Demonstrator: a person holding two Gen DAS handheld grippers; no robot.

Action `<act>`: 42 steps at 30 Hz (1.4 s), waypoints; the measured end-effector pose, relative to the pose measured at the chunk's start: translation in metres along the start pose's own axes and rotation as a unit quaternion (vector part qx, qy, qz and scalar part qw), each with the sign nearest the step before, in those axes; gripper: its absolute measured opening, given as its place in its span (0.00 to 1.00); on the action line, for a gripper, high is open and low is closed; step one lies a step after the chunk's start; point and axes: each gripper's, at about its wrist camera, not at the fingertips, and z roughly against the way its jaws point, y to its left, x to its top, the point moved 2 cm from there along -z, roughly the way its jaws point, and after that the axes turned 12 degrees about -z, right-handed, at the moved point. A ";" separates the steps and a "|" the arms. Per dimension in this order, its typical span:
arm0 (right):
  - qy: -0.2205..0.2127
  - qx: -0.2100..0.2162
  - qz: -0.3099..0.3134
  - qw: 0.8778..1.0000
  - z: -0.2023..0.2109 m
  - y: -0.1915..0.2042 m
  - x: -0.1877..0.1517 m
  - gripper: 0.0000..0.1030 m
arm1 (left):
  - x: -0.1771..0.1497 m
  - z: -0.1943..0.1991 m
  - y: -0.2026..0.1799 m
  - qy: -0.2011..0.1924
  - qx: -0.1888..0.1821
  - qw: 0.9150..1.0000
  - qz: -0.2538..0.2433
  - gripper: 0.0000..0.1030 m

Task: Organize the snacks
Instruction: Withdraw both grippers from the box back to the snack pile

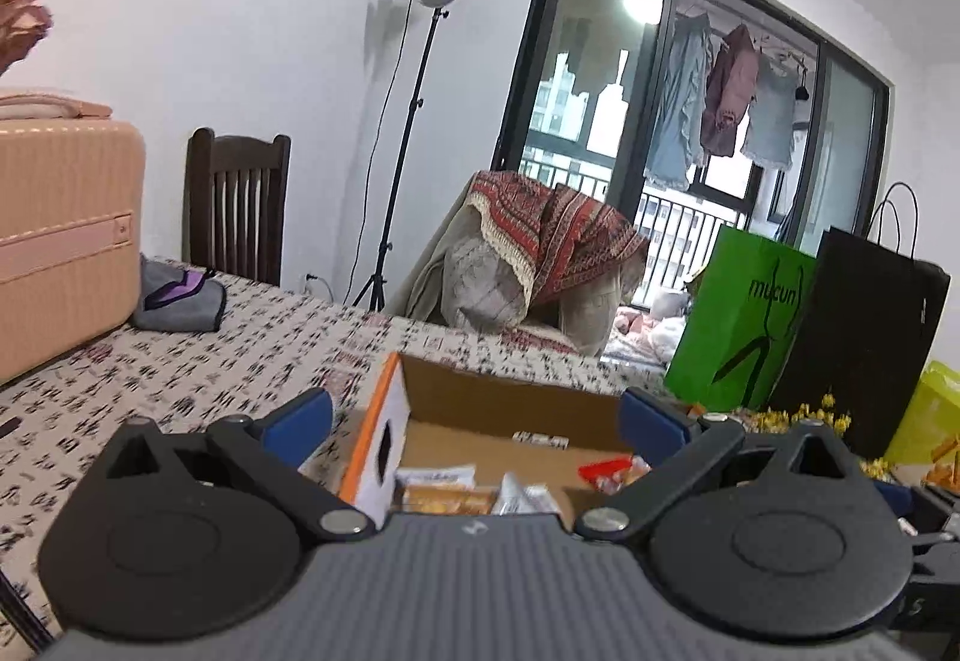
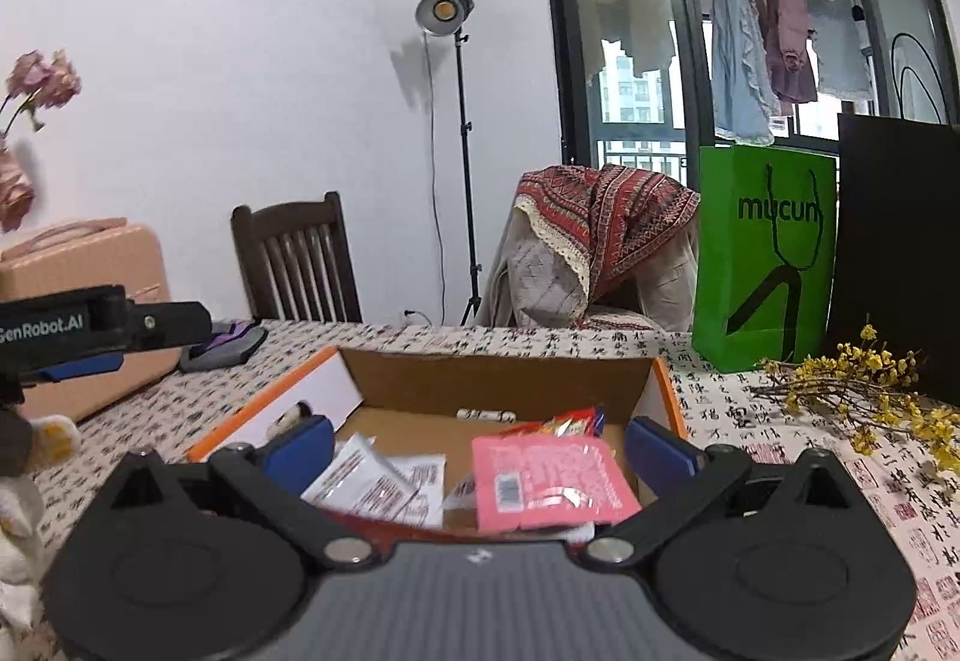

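An open cardboard box (image 2: 498, 379) with orange-edged white sides sits on the patterned table; it also shows in the left wrist view (image 1: 510, 403). It holds several snack packets: a pink packet (image 2: 546, 481), white packets (image 2: 378, 487), a red packet (image 2: 564, 421) and biscuit packs (image 1: 444, 499). My right gripper (image 2: 477, 448) is open and empty, just above the near side of the box. My left gripper (image 1: 474, 427) is open and empty, over the box's near left part. The left gripper also shows at the left edge of the right wrist view (image 2: 108, 331).
A pink suitcase (image 1: 60, 235) and a grey pouch (image 1: 180, 295) lie at the table's left. A green bag (image 2: 762, 253), a black bag (image 2: 894, 259) and yellow flower sprigs (image 2: 864, 391) stand at the right. A dark chair (image 2: 294, 259) and a draped chair (image 2: 594, 247) are behind the table.
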 end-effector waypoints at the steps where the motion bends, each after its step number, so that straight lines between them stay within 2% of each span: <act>1: 0.002 0.000 -0.002 1.000 0.004 0.001 -0.003 1.00 | -0.003 0.004 0.003 0.004 0.001 1.000 -0.001 1.00; 8: 0.029 0.014 -0.011 0.999 0.033 0.003 -0.033 1.00 | -0.030 0.030 0.018 0.028 0.006 1.000 -0.010 1.00; 13: 0.043 0.015 -0.008 0.999 0.054 0.005 -0.055 1.00 | -0.051 0.048 0.022 0.046 -0.004 0.999 -0.018 1.00; 17: 0.059 0.006 -0.010 0.998 0.066 0.002 -0.072 1.00 | -0.070 0.064 0.021 0.059 -0.021 0.997 -0.035 1.00; 23: 0.075 -0.020 -0.005 0.997 0.079 0.000 -0.094 1.00 | -0.096 0.084 0.026 0.074 -0.040 0.996 -0.032 1.00; 32: 0.105 -0.019 -0.004 0.994 0.090 -0.002 -0.115 1.00 | -0.110 0.099 0.040 0.080 -0.036 0.996 -0.023 1.00; 42: 0.141 -0.020 0.024 0.989 0.074 0.025 -0.128 1.00 | -0.119 0.099 0.045 0.092 -0.041 0.995 -0.015 1.00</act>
